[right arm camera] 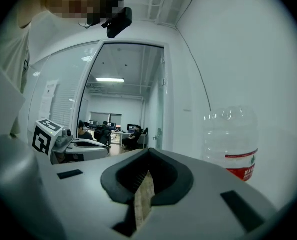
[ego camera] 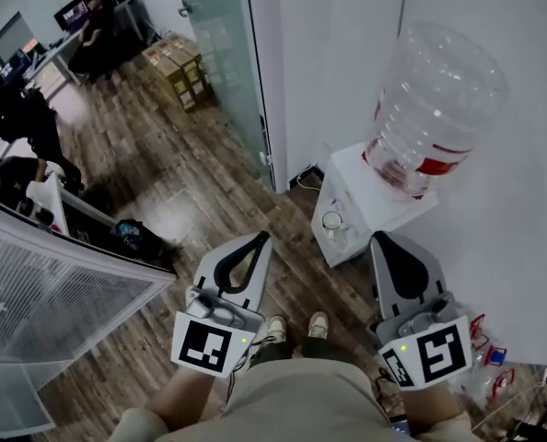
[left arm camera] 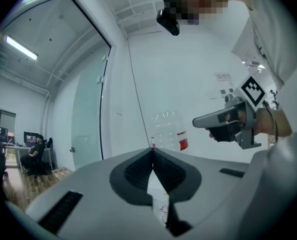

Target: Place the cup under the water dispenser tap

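Note:
A white water dispenser (ego camera: 370, 203) stands against the wall, topped by a large clear bottle (ego camera: 432, 109) with a red label. A small pale cup (ego camera: 331, 221) sits at the dispenser's front, on its tap side. Both grippers are held up level, side by side, short of the dispenser. My left gripper (ego camera: 258, 239) has its tips together (left arm camera: 152, 153) and holds nothing. My right gripper (ego camera: 382, 239) is also shut (right arm camera: 148, 154) and empty. The bottle (left arm camera: 167, 129) shows beyond the left jaws and, in the right gripper view, the bottle (right arm camera: 232, 140) is to the right of the jaws.
A frosted glass door (ego camera: 223, 53) stands left of the dispenser, with cardboard boxes (ego camera: 177, 72) beyond it. Desks with seated people (ego camera: 16, 109) fill the far left. A glass partition (ego camera: 52, 302) is at the lower left. Cables and red items (ego camera: 490, 350) lie by the wall.

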`<action>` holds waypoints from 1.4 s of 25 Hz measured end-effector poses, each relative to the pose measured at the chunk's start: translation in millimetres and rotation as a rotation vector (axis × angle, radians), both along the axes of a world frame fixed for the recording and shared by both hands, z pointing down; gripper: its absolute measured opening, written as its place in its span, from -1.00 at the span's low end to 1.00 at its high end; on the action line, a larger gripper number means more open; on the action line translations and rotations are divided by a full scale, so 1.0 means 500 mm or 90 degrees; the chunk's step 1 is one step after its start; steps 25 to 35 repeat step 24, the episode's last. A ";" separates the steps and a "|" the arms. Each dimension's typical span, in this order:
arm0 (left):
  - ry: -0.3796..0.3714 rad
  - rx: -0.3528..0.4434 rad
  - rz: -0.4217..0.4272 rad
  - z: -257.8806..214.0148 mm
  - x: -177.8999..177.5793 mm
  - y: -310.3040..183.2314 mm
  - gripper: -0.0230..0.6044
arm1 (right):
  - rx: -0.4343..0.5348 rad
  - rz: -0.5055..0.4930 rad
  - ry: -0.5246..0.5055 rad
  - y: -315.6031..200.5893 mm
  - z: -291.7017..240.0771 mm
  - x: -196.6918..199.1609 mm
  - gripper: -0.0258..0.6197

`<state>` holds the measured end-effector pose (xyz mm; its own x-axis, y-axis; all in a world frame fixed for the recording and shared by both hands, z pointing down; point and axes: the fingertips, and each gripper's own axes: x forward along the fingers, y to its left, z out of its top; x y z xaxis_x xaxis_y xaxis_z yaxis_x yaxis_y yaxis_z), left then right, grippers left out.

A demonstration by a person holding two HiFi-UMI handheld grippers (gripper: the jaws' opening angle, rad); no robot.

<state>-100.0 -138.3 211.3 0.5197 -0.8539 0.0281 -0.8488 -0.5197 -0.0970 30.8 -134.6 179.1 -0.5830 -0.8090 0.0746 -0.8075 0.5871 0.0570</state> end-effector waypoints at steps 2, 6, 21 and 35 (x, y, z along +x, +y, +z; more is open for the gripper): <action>0.003 0.002 0.000 -0.011 -0.004 0.007 -0.91 | 0.013 -0.003 0.002 0.004 -0.019 -0.001 -0.90; -0.003 0.000 -0.006 -0.017 -0.016 0.021 -0.91 | 0.022 -0.010 0.001 0.012 -0.034 -0.008 -0.90; -0.015 0.004 -0.012 -0.033 -0.015 0.032 -0.91 | -0.004 -0.017 -0.007 0.024 -0.017 -0.002 -0.90; -0.018 0.005 -0.009 -0.032 -0.011 0.027 -0.91 | -0.003 -0.012 -0.008 0.020 -0.015 0.005 -0.90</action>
